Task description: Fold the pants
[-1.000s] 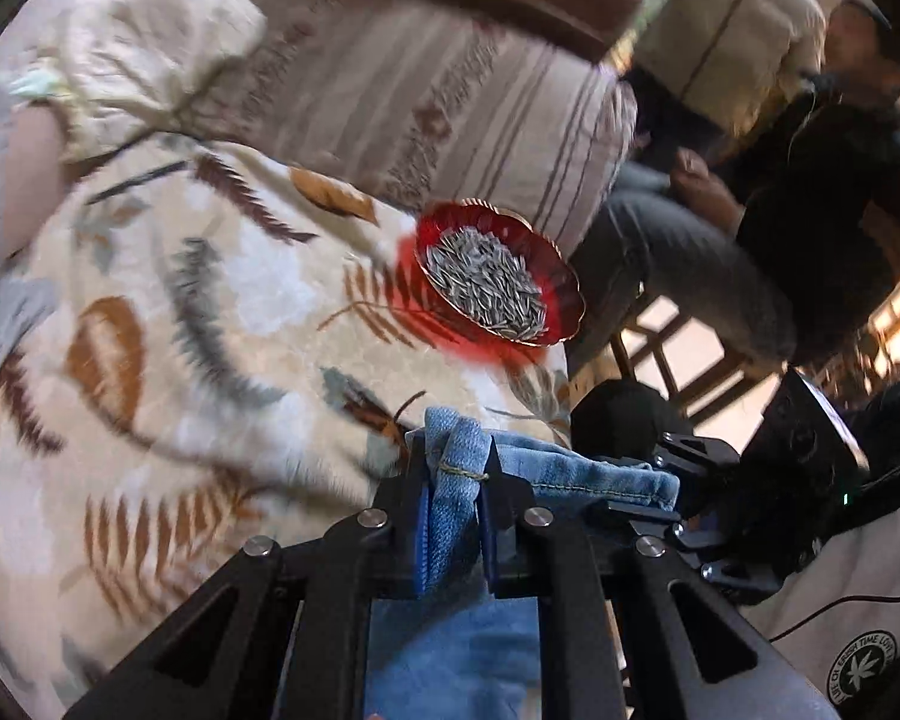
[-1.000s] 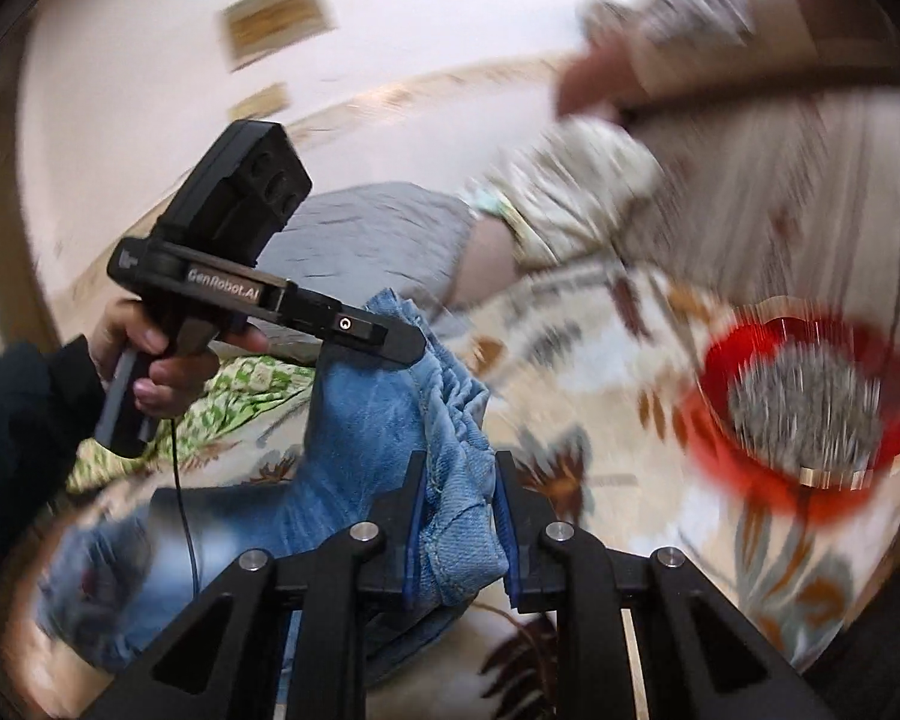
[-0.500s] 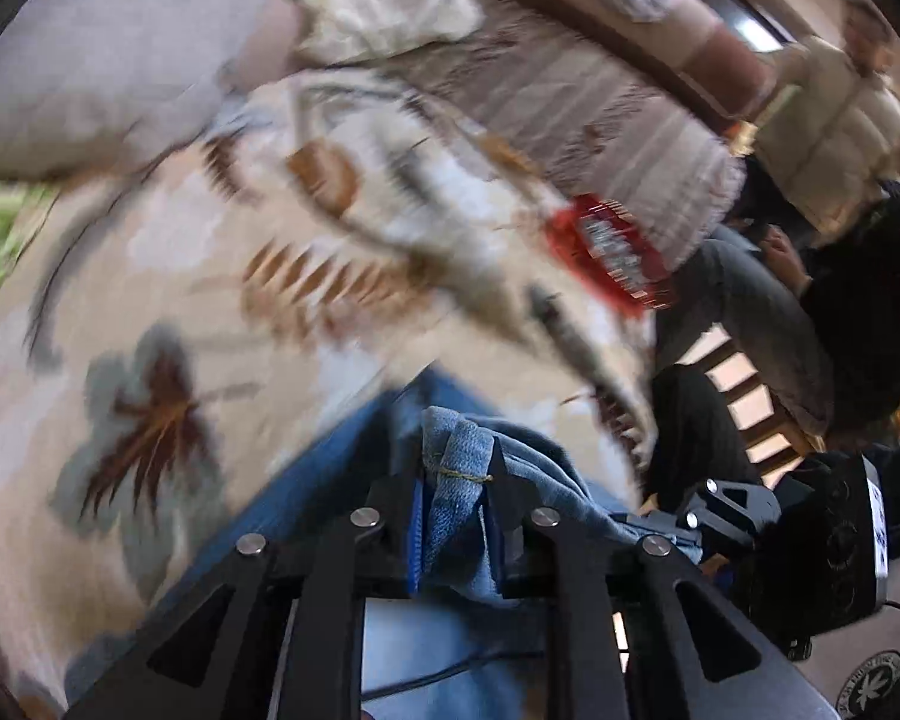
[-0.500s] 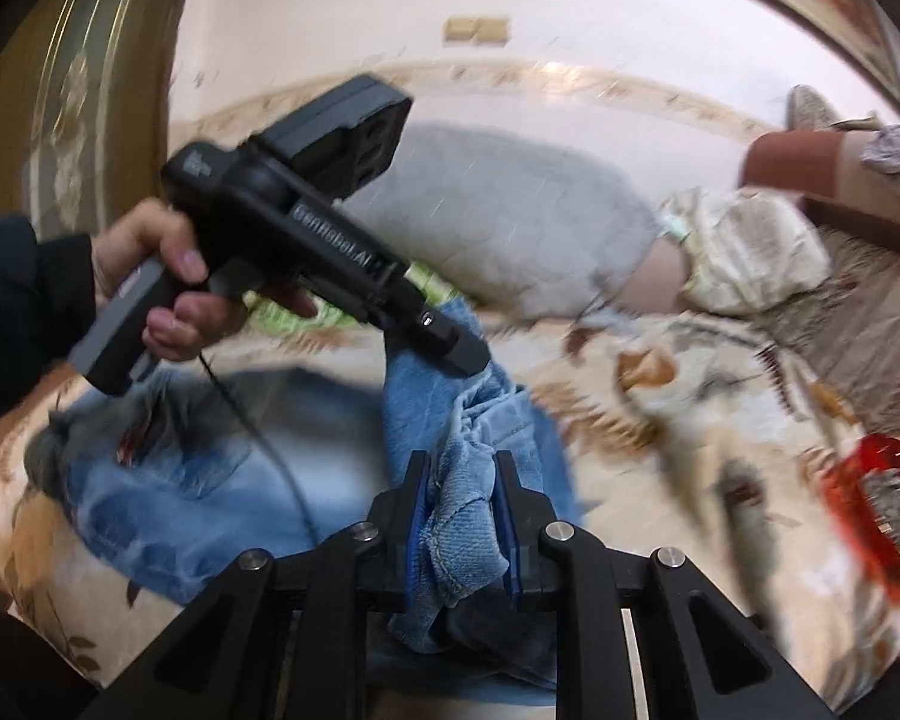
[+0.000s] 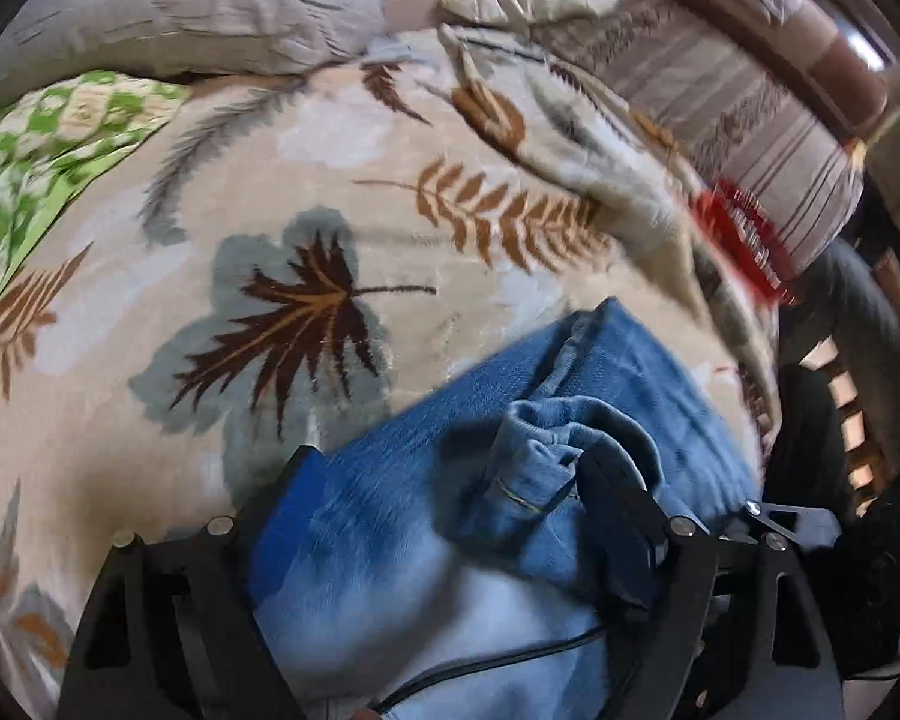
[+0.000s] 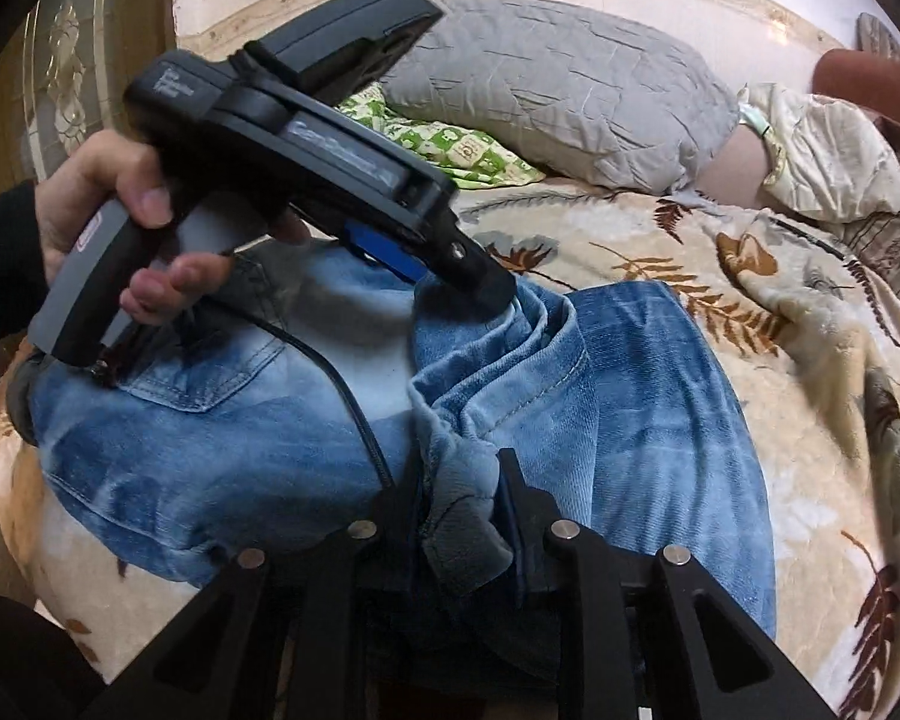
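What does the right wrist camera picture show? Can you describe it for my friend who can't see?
Folded blue jeans lie on a leaf-patterned blanket. The right gripper pinches a bunched hem at the bottom, while a hand holds the left gripper over the jeans. A grey pillow lies behind.

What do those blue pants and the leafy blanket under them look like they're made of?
The pants look like denim: faded blue cotton weave, pale worn patches, tan topstitching along seams and a patch pocket. The blanket seems a plush fleece, probably synthetic: soft matte nap, printed brown and grey leaves. The right claw pinches a hem; the left claw stands wide open over the cloth.
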`<state>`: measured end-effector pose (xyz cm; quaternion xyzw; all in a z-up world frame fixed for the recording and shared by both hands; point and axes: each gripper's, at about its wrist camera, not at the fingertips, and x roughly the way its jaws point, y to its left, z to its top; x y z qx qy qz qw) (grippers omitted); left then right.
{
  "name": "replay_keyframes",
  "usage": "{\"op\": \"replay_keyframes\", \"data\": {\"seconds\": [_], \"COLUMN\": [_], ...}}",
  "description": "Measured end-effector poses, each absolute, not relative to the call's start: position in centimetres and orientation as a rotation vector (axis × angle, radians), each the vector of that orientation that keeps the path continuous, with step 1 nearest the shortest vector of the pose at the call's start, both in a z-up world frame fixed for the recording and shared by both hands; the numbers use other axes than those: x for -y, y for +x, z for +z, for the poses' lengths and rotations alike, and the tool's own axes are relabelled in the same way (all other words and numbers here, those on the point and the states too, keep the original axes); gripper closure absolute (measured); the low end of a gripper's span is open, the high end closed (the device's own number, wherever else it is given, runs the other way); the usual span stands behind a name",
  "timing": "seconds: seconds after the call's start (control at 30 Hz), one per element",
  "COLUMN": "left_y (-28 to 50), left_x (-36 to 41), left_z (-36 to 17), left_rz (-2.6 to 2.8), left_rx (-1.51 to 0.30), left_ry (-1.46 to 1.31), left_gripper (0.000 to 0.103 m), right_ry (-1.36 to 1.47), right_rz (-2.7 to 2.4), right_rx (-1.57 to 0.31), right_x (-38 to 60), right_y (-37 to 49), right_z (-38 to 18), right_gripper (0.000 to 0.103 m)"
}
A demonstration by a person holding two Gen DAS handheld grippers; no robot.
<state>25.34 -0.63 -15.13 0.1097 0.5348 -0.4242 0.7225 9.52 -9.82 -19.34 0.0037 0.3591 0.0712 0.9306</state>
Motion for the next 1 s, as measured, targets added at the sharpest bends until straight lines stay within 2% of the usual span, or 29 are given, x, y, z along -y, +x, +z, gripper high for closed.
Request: {"op": "replay_keyframes", "data": {"seconds": [0.03,0.07,0.1,0.13,0.27,0.33,0.5,0.73,1.0], "left_y": [25.2,24.9,24.5,24.1,21.6,19.8,15.4,10.9,6.6], "left_x": [-0.2,-1.1,-1.9,-2.6,-6.3,-8.0,-11.2,-12.0,-12.4], "left_z": [-14.3,-13.3,-12.4,-11.6,-7.5,-5.6,-3.1,-3.5,-5.5], "left_rz": [-0.928,-0.906,-0.892,-0.889,-0.847,-0.816,-0.730,-0.671,-0.505], "left_rx": [-1.166,-1.142,-1.124,-1.110,-1.021,-0.976,-0.912,-0.904,-0.825], "left_ry": [0.218,0.203,0.187,0.170,0.099,0.064,-0.016,-0.153,-0.222], "left_gripper": [0.015,0.012,0.008,0.007,0.007,0.000,0.000,0.000,0.000], "right_ry": [0.034,0.046,0.055,0.056,0.009,0.017,0.037,0.046,0.005], "right_rz": [0.172,0.190,0.210,0.223,0.265,0.279,0.351,0.492,0.599], "right_rx": [-0.728,-0.722,-0.715,-0.699,-0.628,-0.607,-0.563,-0.530,-0.626], "right_x": [10.2,10.4,10.6,10.6,10.9,11.5,13.3,17.5,20.3], "right_y": [9.4,9.4,9.2,8.8,6.4,5.5,3.4,1.5,4.1], "right_z": [-19.0,-18.7,-18.3,-17.7,-15.2,-14.0,-10.9,-7.9,-6.7], "right_gripper": [0.059,0.035,0.026,0.022,0.020,0.016,0.011,0.008,0.008]}}
